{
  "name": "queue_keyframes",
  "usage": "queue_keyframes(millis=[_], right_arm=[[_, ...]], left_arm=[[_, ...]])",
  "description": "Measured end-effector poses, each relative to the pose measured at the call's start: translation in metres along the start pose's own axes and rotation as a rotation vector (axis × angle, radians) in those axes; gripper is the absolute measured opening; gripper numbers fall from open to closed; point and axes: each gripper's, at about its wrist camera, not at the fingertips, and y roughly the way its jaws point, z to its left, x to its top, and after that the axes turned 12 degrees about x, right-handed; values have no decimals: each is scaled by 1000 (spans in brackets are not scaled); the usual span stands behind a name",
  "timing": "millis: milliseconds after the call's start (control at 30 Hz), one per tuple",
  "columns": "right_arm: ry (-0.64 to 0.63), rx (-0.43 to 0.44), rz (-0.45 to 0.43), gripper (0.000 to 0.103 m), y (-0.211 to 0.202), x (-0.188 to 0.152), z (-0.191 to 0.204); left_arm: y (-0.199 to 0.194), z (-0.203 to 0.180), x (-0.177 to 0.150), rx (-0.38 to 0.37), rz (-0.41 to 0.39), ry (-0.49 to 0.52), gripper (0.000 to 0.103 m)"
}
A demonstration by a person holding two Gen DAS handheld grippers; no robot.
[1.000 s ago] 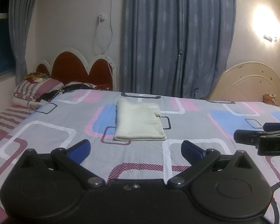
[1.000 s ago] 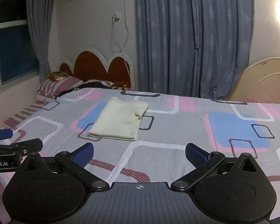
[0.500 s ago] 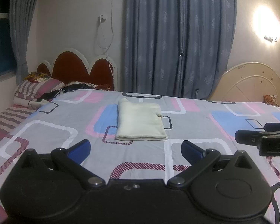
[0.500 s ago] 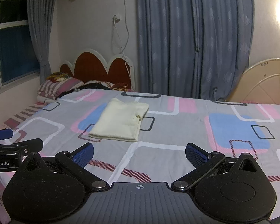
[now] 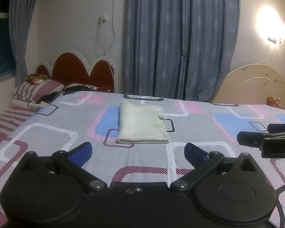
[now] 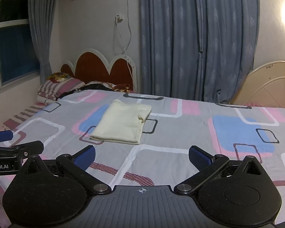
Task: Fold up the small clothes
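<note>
A cream garment (image 5: 141,124), folded into a neat rectangle, lies flat on the patterned bed sheet (image 5: 199,133); it also shows in the right wrist view (image 6: 122,122). My left gripper (image 5: 138,152) is open and empty, held back from the garment near the bed's front edge. My right gripper (image 6: 142,155) is open and empty, also short of the garment. Each gripper shows at the edge of the other's view: the right one (image 5: 266,138) and the left one (image 6: 7,144).
Striped pillows (image 5: 38,89) and dark bundled clothes (image 5: 74,90) lie by the red headboard (image 5: 77,72) at the far left. Blue curtains (image 5: 180,38) hang behind the bed. A cream round footboard (image 5: 256,87) stands at the far right.
Both views have tilted up slightly, so the garment sits a little lower in frame. Both grippers stay open and empty. The garment has not moved.
</note>
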Motion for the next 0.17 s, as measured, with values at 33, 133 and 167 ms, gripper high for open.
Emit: queue_keyframes(millis=[33,133,167], right_arm=[[-1,2,0,103,0,0,0],[-7,4,4,103,1,1,-1],[-8,5,5,103,1,1,-1]], left_arm=[[0,0,0,1,0,0,103],[1,1,1,1,8,-5,103],[0,0,1,2,9,-6,103]])
